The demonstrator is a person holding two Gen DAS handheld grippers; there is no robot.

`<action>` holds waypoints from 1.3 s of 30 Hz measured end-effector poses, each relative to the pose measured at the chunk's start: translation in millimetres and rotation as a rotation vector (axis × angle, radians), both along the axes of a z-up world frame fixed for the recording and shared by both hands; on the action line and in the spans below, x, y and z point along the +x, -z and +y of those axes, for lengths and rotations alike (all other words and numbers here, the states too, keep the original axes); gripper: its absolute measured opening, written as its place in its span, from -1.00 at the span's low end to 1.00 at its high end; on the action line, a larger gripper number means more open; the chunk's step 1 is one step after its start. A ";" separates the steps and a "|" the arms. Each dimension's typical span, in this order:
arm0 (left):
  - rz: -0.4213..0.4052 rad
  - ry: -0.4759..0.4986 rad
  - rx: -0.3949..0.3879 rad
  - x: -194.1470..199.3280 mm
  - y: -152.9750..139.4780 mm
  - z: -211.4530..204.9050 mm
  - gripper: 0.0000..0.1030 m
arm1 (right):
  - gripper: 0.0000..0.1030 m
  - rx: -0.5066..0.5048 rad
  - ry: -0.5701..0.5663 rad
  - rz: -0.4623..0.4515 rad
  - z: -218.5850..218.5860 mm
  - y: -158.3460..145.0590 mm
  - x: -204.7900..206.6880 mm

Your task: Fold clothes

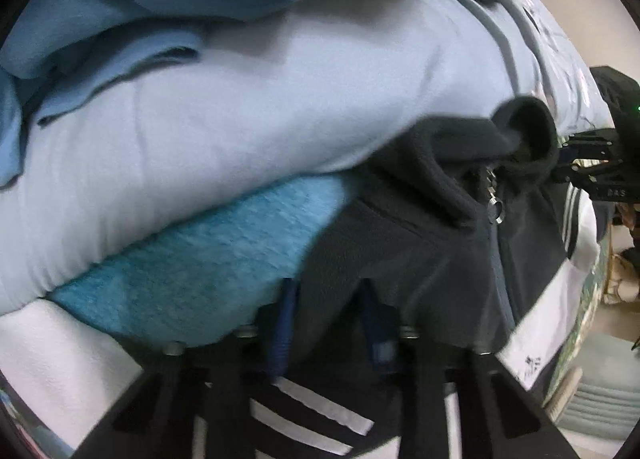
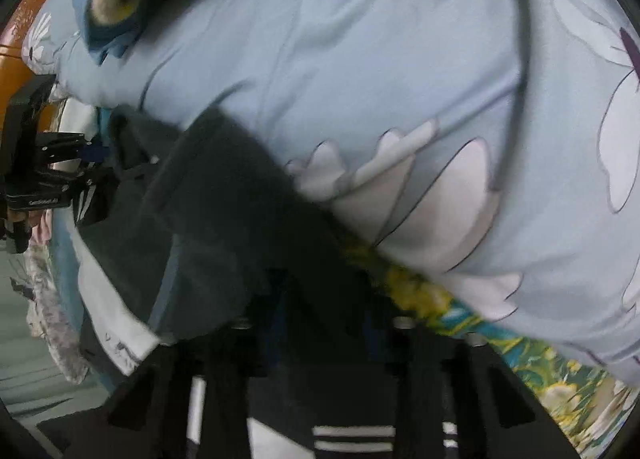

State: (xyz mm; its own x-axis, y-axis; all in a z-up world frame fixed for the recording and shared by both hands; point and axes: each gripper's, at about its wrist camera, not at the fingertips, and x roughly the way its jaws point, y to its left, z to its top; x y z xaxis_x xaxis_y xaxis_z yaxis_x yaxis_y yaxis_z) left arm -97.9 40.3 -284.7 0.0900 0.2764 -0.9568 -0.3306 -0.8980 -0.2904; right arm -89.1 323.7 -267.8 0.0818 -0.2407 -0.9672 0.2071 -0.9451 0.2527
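With both my left tool (image 1: 328,311) and right tool (image 2: 324,299) clamped on the dark fleece jacket (image 1: 400,243), uneven pulling could drag its zipper (image 1: 494,199) askew.

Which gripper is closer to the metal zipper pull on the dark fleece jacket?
Probably the right gripper: it is just beside the zipper pull at the collar. The left gripper holds the dark fleece jacket lower down.

Our left tool (image 1: 328,323) is black, with two blue-padded fingers (image 1: 282,333) and silver screw heads (image 1: 408,333) at their bases. Our right tool (image 2: 320,311) has the same black frame and silver screws (image 2: 400,323); its finger pads are too dark to make out. Seen from the left tool, it carries white lettering on its side and a green light on its body.
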 end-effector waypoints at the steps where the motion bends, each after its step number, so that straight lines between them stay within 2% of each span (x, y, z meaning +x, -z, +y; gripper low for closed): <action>1: 0.009 0.011 -0.009 3.9 -0.9 3.0 -0.66 | -0.69 0.000 -0.007 -0.003 -2.2 0.2 0.6; 2: 0.022 0.003 -0.013 7.7 -3.0 3.7 -0.76 | -0.74 -0.001 -0.014 -0.007 -4.3 0.4 1.1; 7: 0.144 -0.088 -0.003 26.0 -33.2 -1.5 -0.80 | -0.80 -0.008 0.065 0.057 1.9 -23.9 10.2; 10: 0.276 -0.137 0.022 27.9 -73.2 -5.5 -0.81 | -0.81 -0.013 0.113 0.133 9.8 -51.1 11.7; 12: 0.321 -0.160 0.024 21.9 -88.6 -5.7 -0.80 | -0.81 -0.004 0.145 0.172 15.7 -63.1 5.6; 14: 0.323 -0.167 0.000 12.8 -88.9 -1.9 -0.80 | -0.81 0.011 0.174 0.198 20.5 -70.0 -2.1; 17: 0.239 -0.179 -0.035 1.0 -63.9 4.6 -0.75 | -0.81 0.033 0.222 0.140 20.1 -51.5 -14.2; 20: 0.203 -0.209 -0.023 4.4 -60.4 5.4 -0.71 | -0.80 0.054 0.238 0.100 14.4 -38.7 -19.1; 22: 0.213 -0.235 0.000 11.0 -68.4 0.1 -0.58 | -0.77 0.075 0.222 0.110 10.2 -40.7 -19.3; 24: 0.225 -0.278 0.019 19.8 -79.2 -13.2 -0.18 | -0.67 0.101 0.204 0.142 7.6 -50.0 -17.5; 26: 0.243 -0.368 0.056 30.3 -91.6 -40.0 -0.05 | -0.55 0.139 0.208 0.192 8.6 -67.1 -13.8; 28: 0.258 -0.490 0.051 39.3 -99.1 -75.3 0.05 | -0.52 0.138 0.252 0.238 14.5 -88.0 -6.8; 30: 0.264 -0.628 -0.005 37.8 -100.4 -115.7 0.11 | -0.50 0.113 0.316 0.279 22.5 -110.3 2.9; 32: 0.229 -0.801 -0.070 41.6 -90.2 -170.4 0.11 | -0.39 0.092 0.380 0.302 37.6 -128.9 14.4; 34: 0.185 -0.974 -0.111 48.1 -78.3 -219.7 0.11 | -0.38 0.093 0.420 0.303 39.4 -139.1 39.3; 37: 0.124 -1.223 -0.093 61.0 -64.6 -275.9 0.12 | -0.38 0.112 0.464 0.278 31.8 -148.3 84.0; 39: 0.117 -1.378 -0.085 75.0 -59.7 -302.5 0.12 | -0.38 0.125 0.481 0.242 23.9 -141.0 109.9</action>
